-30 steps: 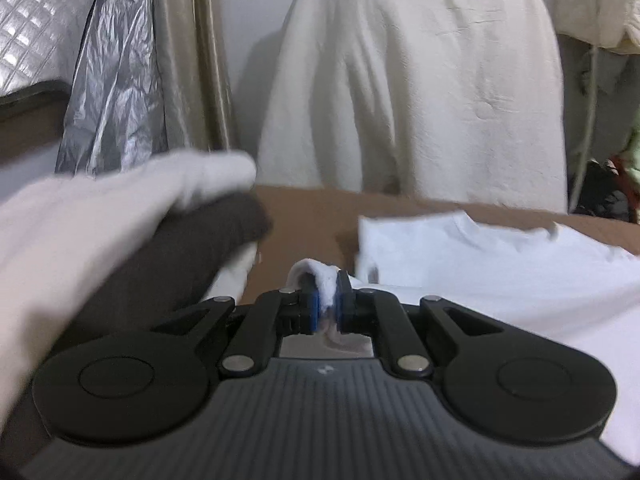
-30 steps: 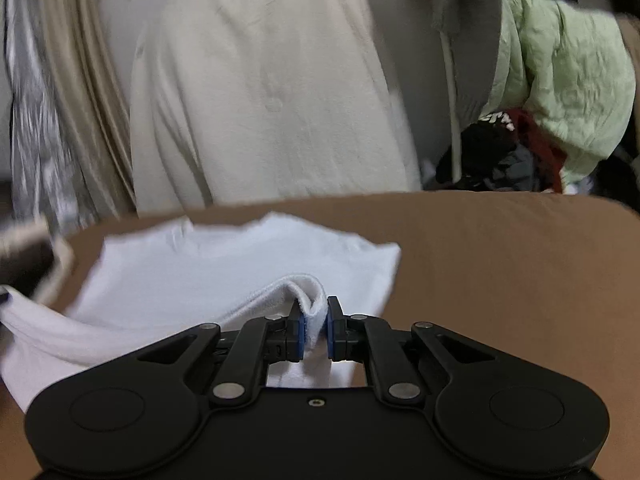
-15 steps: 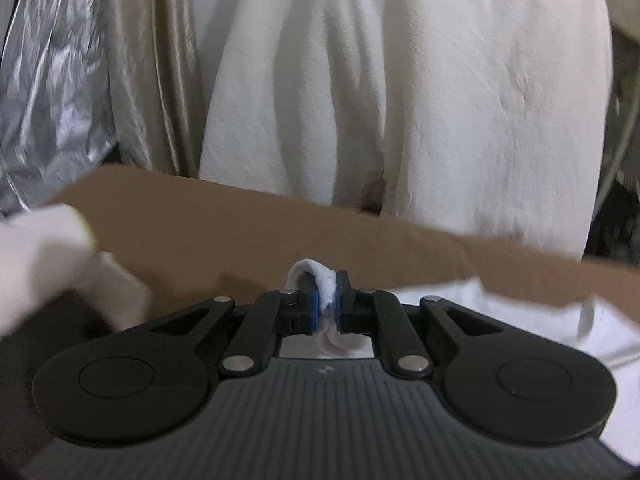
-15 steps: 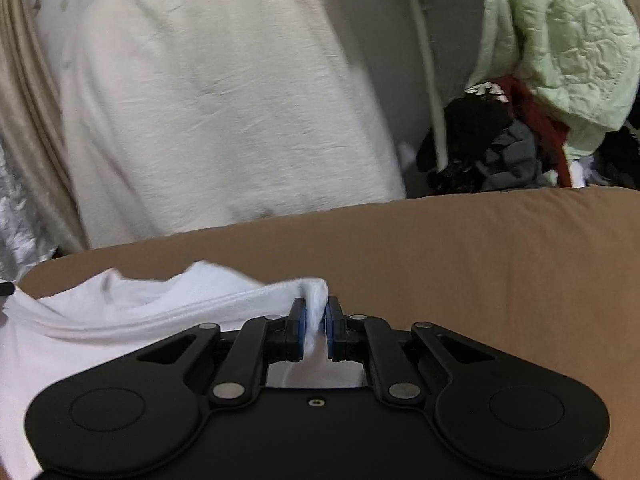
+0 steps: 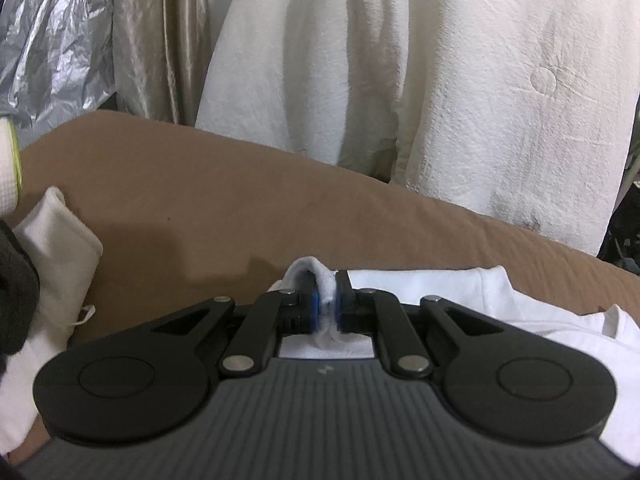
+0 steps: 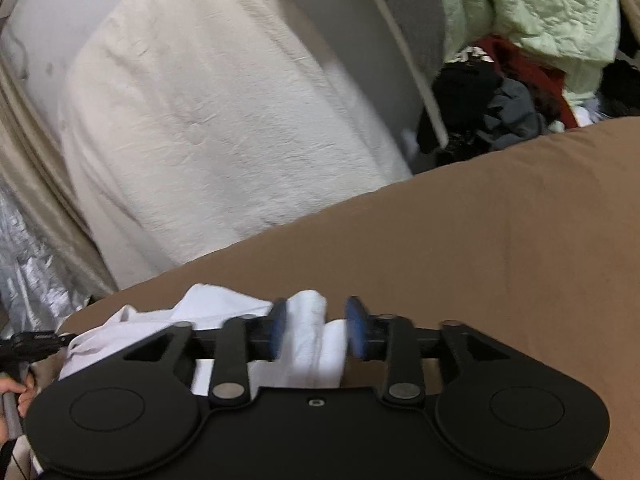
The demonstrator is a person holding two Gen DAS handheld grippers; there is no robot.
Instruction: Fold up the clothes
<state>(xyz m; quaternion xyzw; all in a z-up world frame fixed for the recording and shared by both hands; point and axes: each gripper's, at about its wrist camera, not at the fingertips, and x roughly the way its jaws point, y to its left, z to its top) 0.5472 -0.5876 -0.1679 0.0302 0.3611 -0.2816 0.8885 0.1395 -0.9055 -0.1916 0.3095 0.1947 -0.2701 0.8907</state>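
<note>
A white T-shirt (image 5: 500, 300) lies on the brown table (image 5: 200, 200). In the left wrist view my left gripper (image 5: 328, 304) is shut on a bunched fold of its white cloth, which pokes up between the blue pads. In the right wrist view my right gripper (image 6: 318, 330) stands open, its blue pads apart, with a thick fold of the same T-shirt (image 6: 312, 332) lying loose between them. The rest of the shirt spreads to the left and under the gripper body. The other gripper's black tip (image 6: 32, 344) shows at the far left edge.
A cream garment (image 5: 440, 80) hangs behind the table's far edge. Folded white and dark clothes (image 5: 44, 264) sit at the left. A heap of green, red and dark clothing (image 6: 520, 60) lies beyond the right rear. Silver foil (image 5: 48, 32) and a beige curtain (image 5: 160, 36) stand at back left.
Both grippers have carried the shirt's edge toward the table's far side. The right gripper's jaws have opened and released the fold. The left stays clamped.
</note>
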